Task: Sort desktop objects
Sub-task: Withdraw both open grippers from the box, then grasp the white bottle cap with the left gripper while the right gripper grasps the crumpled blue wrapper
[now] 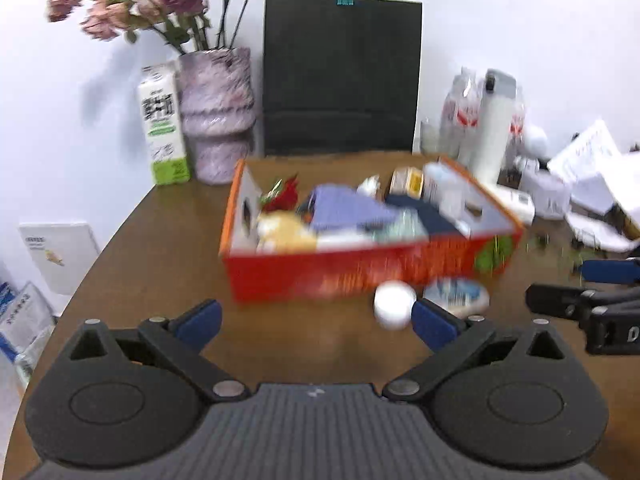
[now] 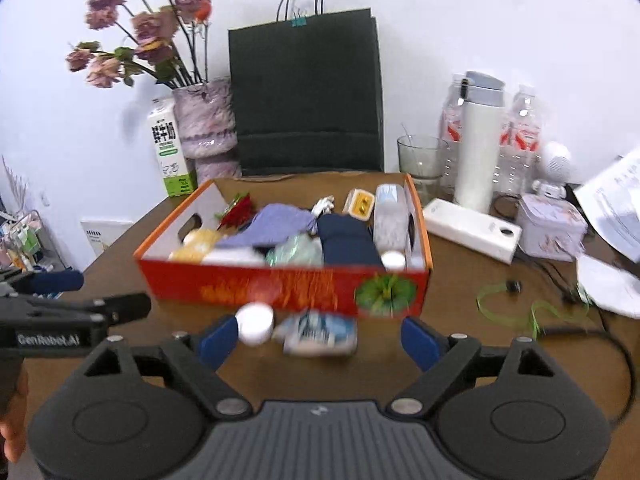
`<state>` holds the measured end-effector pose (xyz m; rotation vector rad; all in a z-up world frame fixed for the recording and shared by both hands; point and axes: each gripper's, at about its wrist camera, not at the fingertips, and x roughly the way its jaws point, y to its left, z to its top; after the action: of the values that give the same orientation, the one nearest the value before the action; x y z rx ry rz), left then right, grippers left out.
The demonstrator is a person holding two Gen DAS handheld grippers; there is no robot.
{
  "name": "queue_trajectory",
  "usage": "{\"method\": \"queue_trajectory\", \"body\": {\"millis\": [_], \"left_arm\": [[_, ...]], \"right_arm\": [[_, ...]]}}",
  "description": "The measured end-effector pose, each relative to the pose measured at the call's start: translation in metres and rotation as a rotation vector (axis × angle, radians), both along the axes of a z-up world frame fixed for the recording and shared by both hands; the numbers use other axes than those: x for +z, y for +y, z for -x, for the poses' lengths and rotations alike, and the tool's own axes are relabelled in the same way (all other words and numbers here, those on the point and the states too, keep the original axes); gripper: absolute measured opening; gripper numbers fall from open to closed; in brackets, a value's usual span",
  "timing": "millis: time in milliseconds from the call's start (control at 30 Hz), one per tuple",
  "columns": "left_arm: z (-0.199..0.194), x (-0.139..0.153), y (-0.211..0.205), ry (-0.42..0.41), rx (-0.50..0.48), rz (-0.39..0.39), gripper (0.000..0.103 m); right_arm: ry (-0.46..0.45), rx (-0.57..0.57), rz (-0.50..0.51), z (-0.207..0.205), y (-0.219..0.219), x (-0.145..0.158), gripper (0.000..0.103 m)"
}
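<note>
An orange-red cardboard box (image 1: 360, 276) (image 2: 280, 284) sits mid-table, filled with several items: purple cloth, a navy item, a lying bottle, a yellow pack. In front of it lie a small white jar (image 1: 394, 304) (image 2: 256, 322) and a blue-white packet (image 1: 458, 294) (image 2: 320, 334). My left gripper (image 1: 316, 320) is open and empty, its right fingertip close to the jar. My right gripper (image 2: 316, 340) is open, with the jar and packet between its fingers, not gripped.
A black paper bag (image 2: 306, 96), a vase of dried roses (image 2: 204, 120) and a milk carton (image 2: 170, 148) stand behind the box. At right are a glass (image 2: 420, 160), water bottles, a white flask (image 2: 478, 144), a power bank (image 2: 472, 230), a tin (image 2: 552, 232), papers and cables.
</note>
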<state>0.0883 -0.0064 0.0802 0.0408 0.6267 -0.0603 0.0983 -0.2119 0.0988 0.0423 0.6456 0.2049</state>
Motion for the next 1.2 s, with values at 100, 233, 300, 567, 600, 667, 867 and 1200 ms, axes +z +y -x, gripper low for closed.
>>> {"method": "queue_trajectory", "body": {"millis": [100,233,300,567,600,667,867,1200], "left_arm": [[0.044,-0.017,0.006,-0.032,0.039,0.050,0.103],[0.083,-0.045,0.007,0.021,0.073,0.074,0.103],[0.102,-0.056,0.005,0.016,0.070,0.043,0.103],[0.150,-0.072,0.003,0.003,0.116,0.050,0.103],[0.149,-0.073,0.003,0.013,0.122,0.049,0.103],[0.149,-0.075,0.004,0.016,0.120,0.061,0.103],[0.142,-0.076,0.008,0.038,0.130,0.094,0.103],[0.049,-0.053,-0.006,-0.018,-0.048,0.066,0.101]], "right_arm": [[-0.005,-0.018,-0.026,0.039,-0.003,-0.018,0.090],[0.039,0.013,-0.103,0.082,-0.005,-0.048,0.091],[0.052,0.031,-0.105,0.113,-0.002,-0.065,0.091],[0.007,-0.048,-0.047,0.167,-0.004,-0.079,0.093],[0.001,-0.061,-0.055,0.170,-0.006,-0.081,0.093],[-0.004,-0.079,-0.071,0.173,-0.009,-0.082,0.094],[0.010,-0.067,-0.066,0.165,-0.010,-0.082,0.094],[0.010,-0.051,0.003,0.053,-0.010,-0.055,0.088]]}}
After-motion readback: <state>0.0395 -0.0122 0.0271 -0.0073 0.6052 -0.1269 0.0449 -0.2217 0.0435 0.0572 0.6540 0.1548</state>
